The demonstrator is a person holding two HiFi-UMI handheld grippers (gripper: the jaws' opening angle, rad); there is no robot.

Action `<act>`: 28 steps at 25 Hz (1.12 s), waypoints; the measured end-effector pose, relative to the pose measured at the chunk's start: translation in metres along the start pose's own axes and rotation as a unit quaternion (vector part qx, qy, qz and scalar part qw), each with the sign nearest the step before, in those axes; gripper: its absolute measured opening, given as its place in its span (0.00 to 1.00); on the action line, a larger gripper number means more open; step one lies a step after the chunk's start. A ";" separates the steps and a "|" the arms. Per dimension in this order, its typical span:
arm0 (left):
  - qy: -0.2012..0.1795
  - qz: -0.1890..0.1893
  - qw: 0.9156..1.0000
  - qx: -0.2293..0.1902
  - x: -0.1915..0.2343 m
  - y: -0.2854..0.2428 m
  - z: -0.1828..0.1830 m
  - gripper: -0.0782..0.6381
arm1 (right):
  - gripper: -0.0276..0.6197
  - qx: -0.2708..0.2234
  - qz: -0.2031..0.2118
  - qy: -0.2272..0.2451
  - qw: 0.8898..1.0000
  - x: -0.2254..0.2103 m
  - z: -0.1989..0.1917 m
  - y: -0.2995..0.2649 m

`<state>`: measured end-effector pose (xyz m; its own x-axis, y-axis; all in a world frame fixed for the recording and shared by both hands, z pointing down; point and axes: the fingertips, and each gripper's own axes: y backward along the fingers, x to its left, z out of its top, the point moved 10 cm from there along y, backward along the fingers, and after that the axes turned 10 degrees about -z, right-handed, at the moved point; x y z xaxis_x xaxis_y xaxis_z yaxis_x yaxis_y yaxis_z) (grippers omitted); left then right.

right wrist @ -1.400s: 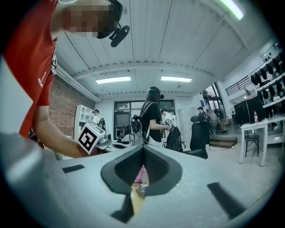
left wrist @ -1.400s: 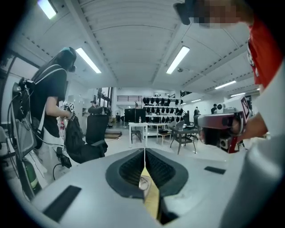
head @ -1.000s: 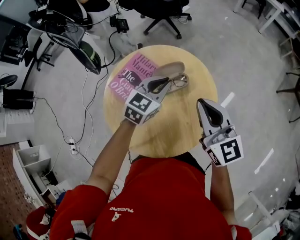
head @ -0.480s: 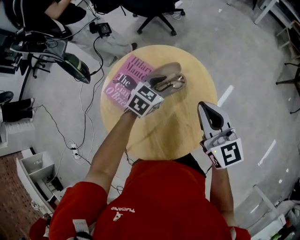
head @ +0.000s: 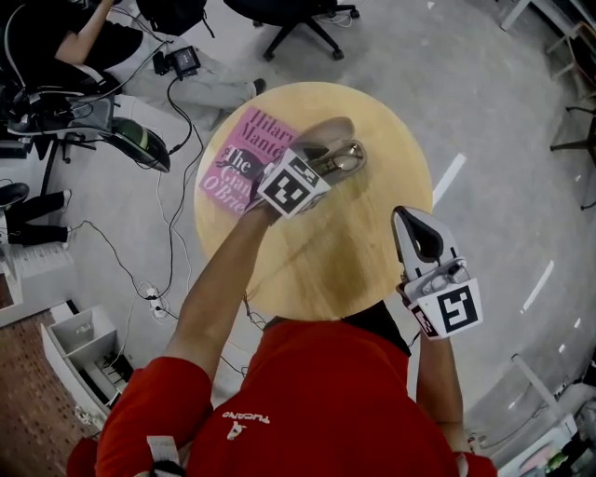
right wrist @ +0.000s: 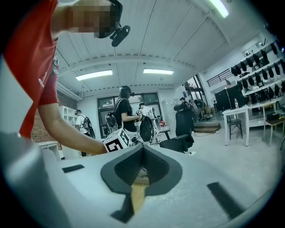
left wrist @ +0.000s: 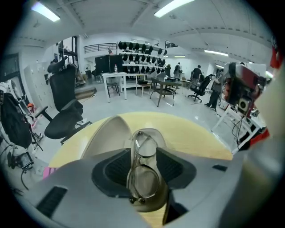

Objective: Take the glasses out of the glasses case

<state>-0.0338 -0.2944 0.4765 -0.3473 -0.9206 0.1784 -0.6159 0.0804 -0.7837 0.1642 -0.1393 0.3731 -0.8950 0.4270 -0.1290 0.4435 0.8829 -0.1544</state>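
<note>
A beige glasses case [head: 328, 129] lies open on the round wooden table [head: 354, 252], its lid [left wrist: 109, 136] folded back at the far side. Thin-framed glasses [left wrist: 143, 171] rest in the case's tray [left wrist: 153, 133]; one lens [head: 346, 158] shows in the head view. My left gripper [head: 319, 164] points steeply down over the case. Its jaws are opening and straddle the glasses [left wrist: 144, 156], with the pads off the frame. My right gripper [head: 406, 218] hovers over the table's right edge, shut and empty [right wrist: 141, 167].
A pink book [head: 238, 158] lies on the table's left part, partly under the case. Office chairs [head: 298, 19], cables [head: 177, 84] and a seated person surround the table on the grey floor. A white drawer unit [head: 79, 349] stands at the lower left.
My left gripper has sunk toward the case and tipped further down, so that it now covers most of the glasses in the head view. The right gripper dropped slightly.
</note>
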 end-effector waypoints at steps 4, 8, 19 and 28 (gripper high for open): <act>0.002 0.000 1.000 0.023 0.006 -0.015 0.001 0.33 | 0.05 0.004 -0.005 -0.006 1.000 -0.005 -0.004 0.003; 0.001 -0.003 0.999 0.053 0.002 -0.024 0.003 0.33 | 0.05 0.008 -0.007 -0.009 1.000 -0.009 -0.007 0.010; -0.024 -0.013 0.995 0.093 -0.005 -0.037 0.002 0.30 | 0.05 0.013 -0.013 -0.016 1.000 -0.016 -0.018 0.019; -0.047 -0.015 0.994 0.093 -0.004 -0.025 0.014 0.21 | 0.05 0.019 -0.017 -0.018 0.999 -0.021 -0.009 0.015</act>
<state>-0.0069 -0.2981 0.4873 -0.2565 -0.9542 0.1542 -0.4803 -0.0126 -0.8770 0.1893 -0.1334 0.3824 -0.9077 0.3884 -0.1588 0.4146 0.8884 -0.1969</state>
